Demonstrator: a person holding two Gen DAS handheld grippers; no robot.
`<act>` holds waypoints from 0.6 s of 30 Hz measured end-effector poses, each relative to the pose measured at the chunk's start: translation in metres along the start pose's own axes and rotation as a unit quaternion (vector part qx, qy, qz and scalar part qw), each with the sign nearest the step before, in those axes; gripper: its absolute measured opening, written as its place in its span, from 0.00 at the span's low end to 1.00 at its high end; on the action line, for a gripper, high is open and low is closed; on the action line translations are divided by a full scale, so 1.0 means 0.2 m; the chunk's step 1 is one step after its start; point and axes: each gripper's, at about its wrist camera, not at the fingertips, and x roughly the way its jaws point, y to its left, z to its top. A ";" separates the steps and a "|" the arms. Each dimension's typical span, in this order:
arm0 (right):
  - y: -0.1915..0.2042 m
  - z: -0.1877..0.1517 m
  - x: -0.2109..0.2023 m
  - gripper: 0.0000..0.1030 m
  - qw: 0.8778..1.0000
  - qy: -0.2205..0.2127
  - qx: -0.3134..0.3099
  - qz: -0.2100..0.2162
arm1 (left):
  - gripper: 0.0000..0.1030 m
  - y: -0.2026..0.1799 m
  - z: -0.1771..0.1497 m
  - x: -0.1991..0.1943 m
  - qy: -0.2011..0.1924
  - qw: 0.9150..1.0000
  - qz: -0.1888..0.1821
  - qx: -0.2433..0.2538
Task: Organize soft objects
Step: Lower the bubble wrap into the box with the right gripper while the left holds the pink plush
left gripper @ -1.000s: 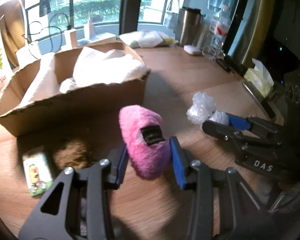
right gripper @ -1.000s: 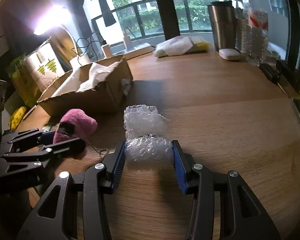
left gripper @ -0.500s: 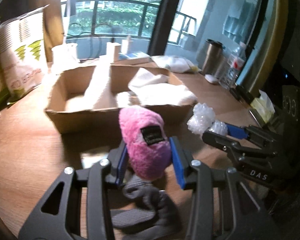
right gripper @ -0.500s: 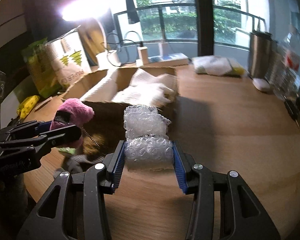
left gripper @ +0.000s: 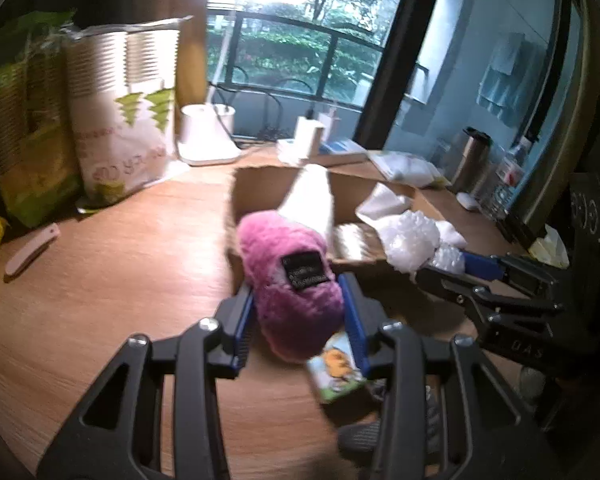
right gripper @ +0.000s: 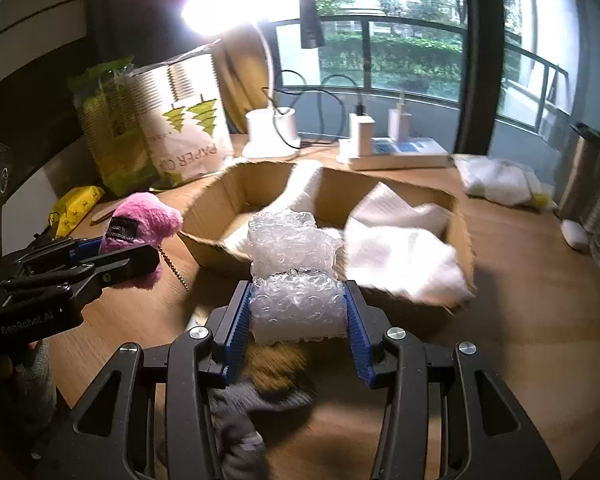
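Left tongs (left gripper: 298, 312) squeeze the squashy pink plush toy (left gripper: 288, 276) mid-body, right tongs (right gripper: 298, 312) clamp light, crushable bubble wrap (right gripper: 296, 280) at its lower roll

Two black skeletal grippers, left gripper (left gripper: 299, 316) and right gripper (right gripper: 298, 312), each with triangular cut-outs, silver screw heads along the linkages, ribbed blue pads (right gripper: 356, 332) inside the fingers, and pale lettering on the side housings.

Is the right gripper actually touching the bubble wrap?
Touching. The right wrist view shows the right gripper with both blue pads pressed against the bubble wrap.
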 end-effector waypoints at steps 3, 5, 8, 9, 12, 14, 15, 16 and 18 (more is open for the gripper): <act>0.05 0.05 0.05 0.46 1.000 0.002 -0.007 0.007 | 0.40 0.07 0.02 -0.01 -0.003 1.000 0.003 -0.005; 0.09 0.09 0.09 0.46 1.000 0.003 -0.013 0.011 | 0.40 0.11 0.03 -0.01 -0.006 1.000 0.005 -0.009; 0.13 0.13 0.14 0.46 1.000 0.005 -0.020 0.014 | 0.40 0.18 0.05 -0.01 -0.009 1.000 0.010 -0.019; 0.15 0.15 0.16 0.46 1.000 0.006 -0.022 0.016 | 0.40 0.20 0.05 0.00 -0.008 1.000 0.012 -0.020; 0.18 0.19 0.22 0.46 0.999 0.010 -0.025 0.019 | 0.40 0.26 0.06 0.02 -0.005 0.999 0.018 -0.027; 0.20 0.21 0.27 0.46 0.999 0.014 -0.027 0.020 | 0.40 0.30 0.06 0.03 -0.001 0.999 0.020 -0.031; 0.20 0.22 0.29 0.46 0.999 0.016 -0.027 0.019 | 0.40 0.31 0.06 0.04 0.000 0.999 0.021 -0.033; 0.21 0.23 0.31 0.46 0.999 0.018 -0.027 0.018 | 0.40 0.33 0.06 0.04 0.001 0.999 0.022 -0.034; 0.23 0.24 0.35 0.46 0.999 0.023 -0.027 0.018 | 0.40 0.35 0.06 0.05 0.001 0.999 0.023 -0.037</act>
